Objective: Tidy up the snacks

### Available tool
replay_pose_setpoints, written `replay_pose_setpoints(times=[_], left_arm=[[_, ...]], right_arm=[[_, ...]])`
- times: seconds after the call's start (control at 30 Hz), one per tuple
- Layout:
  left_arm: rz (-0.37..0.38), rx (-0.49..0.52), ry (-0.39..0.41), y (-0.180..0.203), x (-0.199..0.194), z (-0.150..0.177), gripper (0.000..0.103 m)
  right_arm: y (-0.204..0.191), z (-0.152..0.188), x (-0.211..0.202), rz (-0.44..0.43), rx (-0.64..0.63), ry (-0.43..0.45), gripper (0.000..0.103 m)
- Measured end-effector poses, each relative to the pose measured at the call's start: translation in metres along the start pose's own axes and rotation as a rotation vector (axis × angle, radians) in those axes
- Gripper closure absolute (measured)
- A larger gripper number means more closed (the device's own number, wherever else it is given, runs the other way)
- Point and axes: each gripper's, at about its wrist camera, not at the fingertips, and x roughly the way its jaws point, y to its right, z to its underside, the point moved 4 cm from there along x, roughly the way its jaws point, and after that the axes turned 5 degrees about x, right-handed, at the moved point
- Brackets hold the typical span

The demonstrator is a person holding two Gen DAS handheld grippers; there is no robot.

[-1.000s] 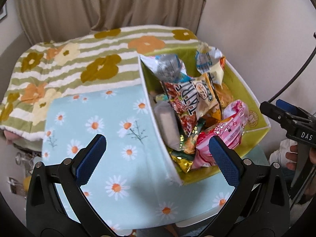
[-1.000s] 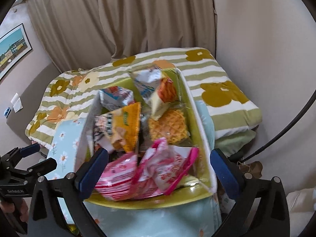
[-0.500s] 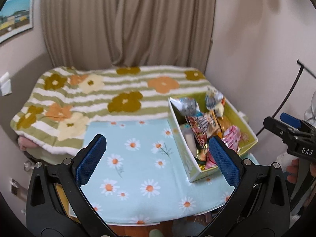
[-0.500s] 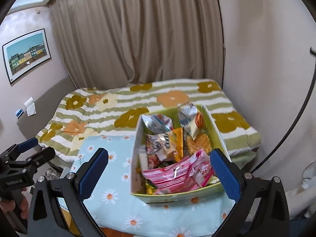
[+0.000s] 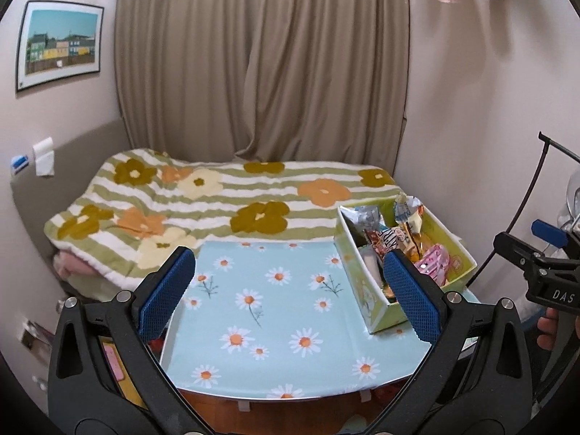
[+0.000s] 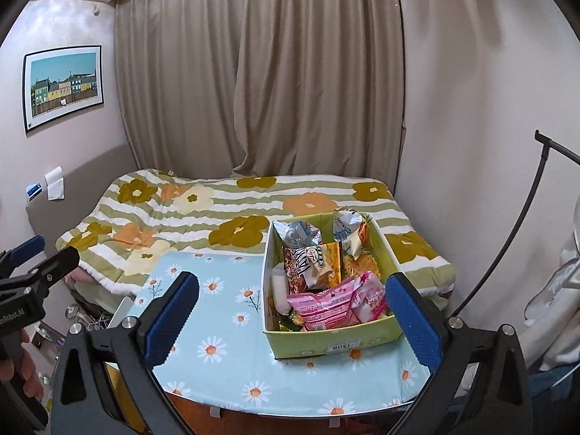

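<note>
A green cardboard box (image 6: 337, 340) stands on the right side of a table with a light blue daisy cloth (image 6: 217, 330). It holds several snack packets, with pink ones (image 6: 333, 306) at the front and a red and yellow one (image 6: 313, 264) behind. The box also shows in the left wrist view (image 5: 369, 299). My left gripper (image 5: 290, 293) is open and empty, held back from the table's near edge. My right gripper (image 6: 290, 320) is open and empty, held back in front of the box. Each gripper shows at the edge of the other's view.
A bed with a green striped flower blanket (image 5: 224, 199) lies behind the table, under a beige curtain (image 5: 261, 65). A wall (image 6: 489, 108) is close on the right, with a black curved stand (image 6: 514, 232). Clutter sits on the floor at left (image 6: 87, 319).
Both grippers have pulled up and back from just over the box, so the whole table and room now show. Both stayed open and empty.
</note>
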Motion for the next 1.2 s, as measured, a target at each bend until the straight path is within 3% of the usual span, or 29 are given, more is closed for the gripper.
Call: replay_pose_setpoints(times=[0.9, 1.2], left_arm=[[-0.003, 0.028, 0.009, 0.0086, -0.0097, 0.0084, 0.000], [0.028, 0.025, 0.002, 0.0075, -0.0058, 0.0032, 0.000]], right_arm=[[0.0040, 0.0000, -0.0016, -0.003, 0.006, 0.017, 0.001], [0.0059, 0.0009, -0.0029, 0.008, 0.017, 0.021, 0.001]])
